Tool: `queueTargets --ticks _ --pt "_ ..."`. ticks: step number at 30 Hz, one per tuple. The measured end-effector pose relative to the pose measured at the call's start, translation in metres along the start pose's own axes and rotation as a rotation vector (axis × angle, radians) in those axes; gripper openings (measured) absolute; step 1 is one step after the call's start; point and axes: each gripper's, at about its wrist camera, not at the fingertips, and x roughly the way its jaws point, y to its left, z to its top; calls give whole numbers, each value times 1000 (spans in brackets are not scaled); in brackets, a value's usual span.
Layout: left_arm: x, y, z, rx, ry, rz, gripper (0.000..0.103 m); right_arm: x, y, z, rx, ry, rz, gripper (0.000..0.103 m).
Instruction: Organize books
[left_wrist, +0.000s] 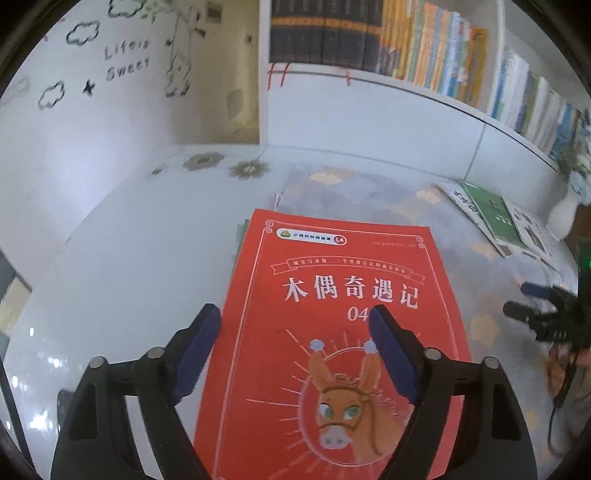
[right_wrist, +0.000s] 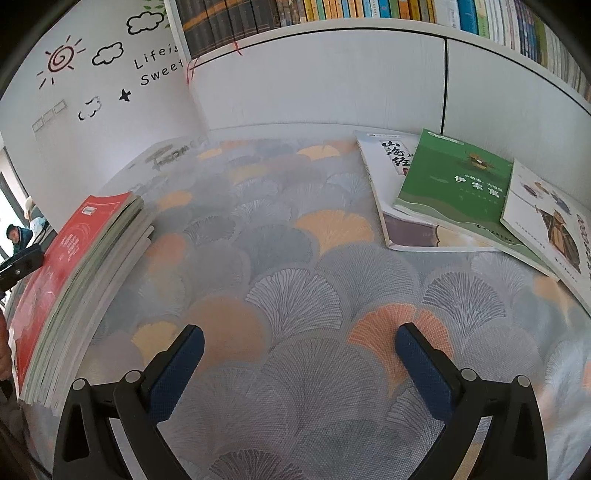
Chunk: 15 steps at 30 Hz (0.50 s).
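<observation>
— Where did the books stand at that point?

— A stack (right_wrist: 85, 280) sat at the left edge of the patterned mat (right_wrist: 295, 258), with the red book (left_wrist: 332, 332) on top, cover up. Three loose ones lay overlapping near the cabinet: a white book (right_wrist: 384, 177) underneath, the green book (right_wrist: 454, 181) across it, and an illustrated one (right_wrist: 546, 225) just beside them.

— And the claws?

— The left gripper (left_wrist: 295, 354) hung above the red cover with its jaws spread, one pad over the book's left edge, the other over the cover. Whether the pads touched the cover I couldn't quite tell from that angle, but nothing was pinched between them. The right gripper (right_wrist: 299, 365) stood spread wide and empty over bare mat.

— Why so?

— My guess: the left was there to square or steady the pile, while the right was free, facing the loose books, ready to fetch one. The green book, lying uppermost, looked the easiest pick.
</observation>
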Motion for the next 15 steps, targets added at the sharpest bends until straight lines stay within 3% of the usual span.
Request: queueTargets --ticks 3,6,9,15 --pt "-25 -12 4 -26 -36 -25 77 -4 -2 -3 3 -4 14 103" --pt "-52 -40 7 21 -80 6 77 -7 -6 -7 16 -11 34 103" --pt "-65 -67 9 52 -96 -21 78 -10 -4 -10 15 -13 33 103" --pt "-60 -114 2 85 -46 -86 78 -12 -7 -10 25 -15 50 103"
